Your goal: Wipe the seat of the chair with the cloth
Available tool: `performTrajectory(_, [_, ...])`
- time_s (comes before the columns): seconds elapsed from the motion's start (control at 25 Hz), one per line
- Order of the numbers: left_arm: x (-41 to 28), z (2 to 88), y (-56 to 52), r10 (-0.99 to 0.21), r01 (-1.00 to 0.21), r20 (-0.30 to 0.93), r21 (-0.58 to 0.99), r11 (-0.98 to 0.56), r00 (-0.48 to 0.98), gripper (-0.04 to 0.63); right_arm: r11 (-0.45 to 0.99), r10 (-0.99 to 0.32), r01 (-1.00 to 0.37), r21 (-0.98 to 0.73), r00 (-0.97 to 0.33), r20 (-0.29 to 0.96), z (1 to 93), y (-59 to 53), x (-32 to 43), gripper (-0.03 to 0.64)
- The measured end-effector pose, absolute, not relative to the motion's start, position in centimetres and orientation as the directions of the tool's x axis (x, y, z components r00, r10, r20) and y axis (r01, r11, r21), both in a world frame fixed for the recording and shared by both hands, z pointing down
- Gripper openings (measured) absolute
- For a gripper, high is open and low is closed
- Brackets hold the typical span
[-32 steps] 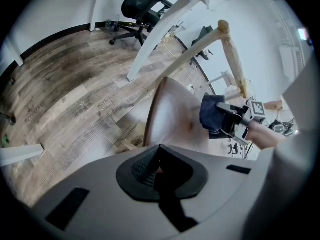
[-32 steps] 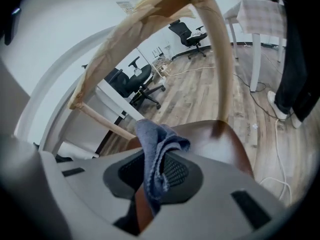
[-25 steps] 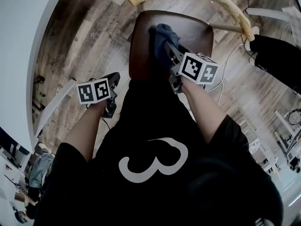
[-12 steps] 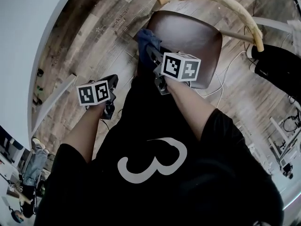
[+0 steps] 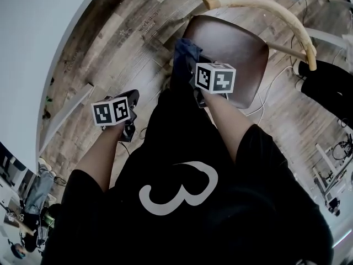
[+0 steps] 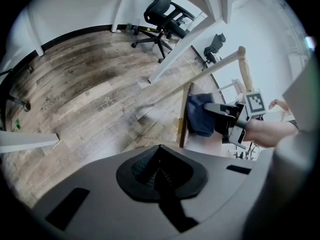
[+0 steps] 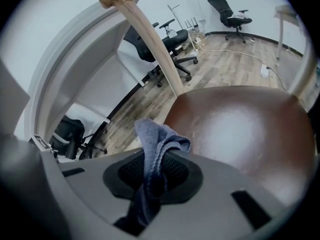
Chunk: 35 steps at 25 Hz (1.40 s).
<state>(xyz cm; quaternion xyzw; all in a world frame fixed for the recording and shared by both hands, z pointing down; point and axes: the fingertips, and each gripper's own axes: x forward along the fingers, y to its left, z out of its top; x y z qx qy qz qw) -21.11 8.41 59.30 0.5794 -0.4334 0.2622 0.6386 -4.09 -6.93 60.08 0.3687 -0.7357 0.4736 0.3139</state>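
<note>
The chair's brown seat (image 5: 237, 48) lies just ahead of me, with its pale curved wooden backrest (image 5: 265, 4) beyond. A blue cloth (image 5: 186, 51) sits bunched at the seat's left edge. My right gripper (image 5: 191, 59) is shut on the cloth there. In the right gripper view the cloth (image 7: 156, 143) rises from between the shut jaws of the right gripper (image 7: 152, 183), beside the glossy seat (image 7: 240, 129). My left gripper (image 5: 134, 96) hangs low to the left of the chair, over the floor, shut and empty. The left gripper view shows its closed jaws, with the cloth (image 6: 200, 115) off to the right.
The wooden plank floor (image 5: 127, 37) surrounds the chair. White cables (image 5: 259, 106) trail on the floor to the right, near a dark shape (image 5: 328, 87). A white desk leg (image 5: 66, 120) lies left. Black office chairs (image 6: 162, 19) stand near the white wall.
My right gripper has dragged the cloth from the seat's middle to its left edge. The left gripper has stayed in place.
</note>
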Motion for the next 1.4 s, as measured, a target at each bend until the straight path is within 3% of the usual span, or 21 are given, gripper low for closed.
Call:
performTrajectory(0.48, [-20.1,59.5,6.9,-0.134,-0.836,0.849,0.528,0.15,0.512,0.012,0.346,-0.232,-0.871,-0.349,-0.44,0.868,62.1,-6.3,-1.1,0.063])
performTrajectory(1.4, [-13.0,59.4,4.7,-0.03,-0.851,0.85,0.525,-0.017,0.525,0.012,0.108,-0.341,-0.973,-0.206,-0.231,0.911,62.9,-4.0,17.7,0.063])
